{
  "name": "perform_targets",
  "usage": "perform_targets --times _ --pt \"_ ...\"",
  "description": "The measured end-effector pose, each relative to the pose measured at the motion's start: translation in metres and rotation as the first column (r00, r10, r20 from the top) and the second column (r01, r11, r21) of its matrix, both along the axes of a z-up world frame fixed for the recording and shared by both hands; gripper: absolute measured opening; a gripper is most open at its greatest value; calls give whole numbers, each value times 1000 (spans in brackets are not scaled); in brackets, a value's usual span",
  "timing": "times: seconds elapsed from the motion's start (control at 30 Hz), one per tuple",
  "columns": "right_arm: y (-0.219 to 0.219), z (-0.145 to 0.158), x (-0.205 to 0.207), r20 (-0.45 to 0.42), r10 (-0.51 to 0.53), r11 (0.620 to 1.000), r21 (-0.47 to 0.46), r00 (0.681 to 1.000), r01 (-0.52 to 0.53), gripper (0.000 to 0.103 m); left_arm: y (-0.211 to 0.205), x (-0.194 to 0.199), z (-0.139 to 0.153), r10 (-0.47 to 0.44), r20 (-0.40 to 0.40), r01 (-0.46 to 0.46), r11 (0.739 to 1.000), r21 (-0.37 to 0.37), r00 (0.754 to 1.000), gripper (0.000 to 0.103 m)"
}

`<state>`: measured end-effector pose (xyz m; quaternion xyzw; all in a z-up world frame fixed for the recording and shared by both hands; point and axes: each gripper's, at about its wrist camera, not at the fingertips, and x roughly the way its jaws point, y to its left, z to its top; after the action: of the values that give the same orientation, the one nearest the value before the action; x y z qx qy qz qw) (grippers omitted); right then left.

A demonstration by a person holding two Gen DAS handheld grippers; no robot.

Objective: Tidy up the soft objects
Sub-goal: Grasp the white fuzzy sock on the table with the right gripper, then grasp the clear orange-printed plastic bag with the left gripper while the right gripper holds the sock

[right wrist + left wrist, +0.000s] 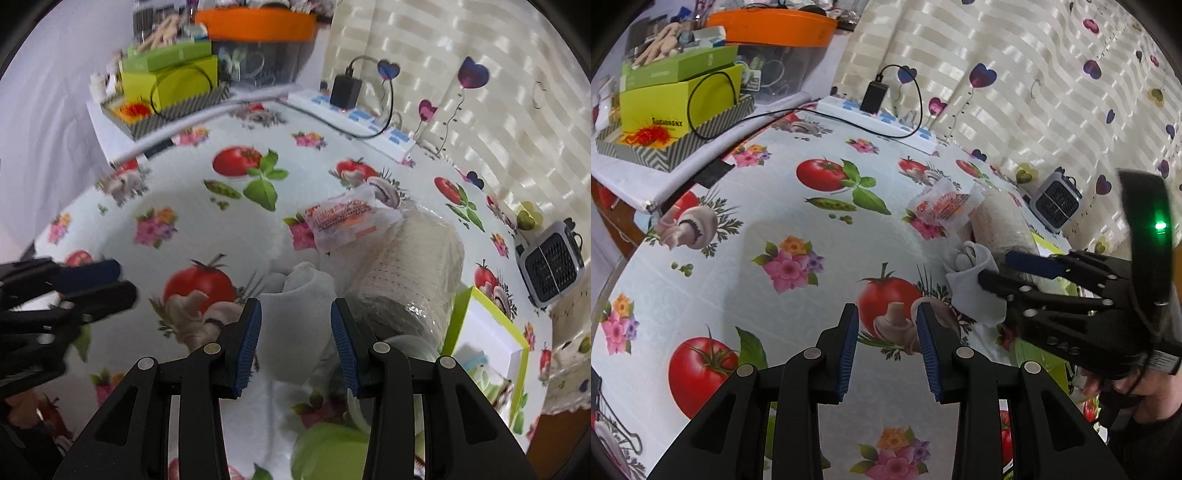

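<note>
A white rolled sock bundle lies on the patterned tablecloth between the fingers of my right gripper, which is open around it. In the left wrist view the same sock sits at the tips of the right gripper. Behind it lie a wrapped white paper roll and a clear packet with orange print. My left gripper is open and empty above the cloth, left of the sock; it also shows in the right wrist view.
A lime-edged box stands at the right. A small fan heater sits by the curtain. A power strip with a charger lies at the back. Stacked green boxes and an orange tub crowd the back left.
</note>
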<state>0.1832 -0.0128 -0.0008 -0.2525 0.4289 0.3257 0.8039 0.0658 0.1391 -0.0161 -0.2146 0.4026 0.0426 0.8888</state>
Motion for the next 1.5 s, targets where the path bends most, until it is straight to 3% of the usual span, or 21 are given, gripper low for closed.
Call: perform_targets --times 0.2,0.3,0.5,0.57,0.63,0.73,1.0,1.27,1.5 --pt "17 -16 3 -29 30 995 -93 999 -33 41 5 0 1 5 7 -5 1000 -5 1000 31" --pt "25 -22 3 -39 47 991 -126 998 -52 56 6 0 1 5 7 -5 1000 -4 1000 31" --pt "31 -30 9 -31 8 987 -157 999 -12 56 10 1 3 9 16 -9 1000 -4 1000 31" --pt "30 -31 12 -31 -7 988 -155 1000 2 52 12 2 4 8 19 -8 1000 -2 1000 31" --pt "30 -31 12 -17 -8 988 -156 1000 5 33 12 3 6 8 22 -8 1000 1 1000 31" --pt "26 -22 10 -16 -8 995 -104 1000 6 27 13 5 8 3 28 -3 1000 7 1000 31" --pt "2 11 3 -10 -38 995 96 999 38 27 5 23 16 -51 41 49 997 58 998 31" --pt "-38 43 -10 -15 -76 957 280 997 78 27 -11 59 17 -140 32 135 985 110 990 31" --pt "-78 62 -14 -8 -149 922 360 989 142 27 -34 102 8 -234 19 229 964 133 972 31"
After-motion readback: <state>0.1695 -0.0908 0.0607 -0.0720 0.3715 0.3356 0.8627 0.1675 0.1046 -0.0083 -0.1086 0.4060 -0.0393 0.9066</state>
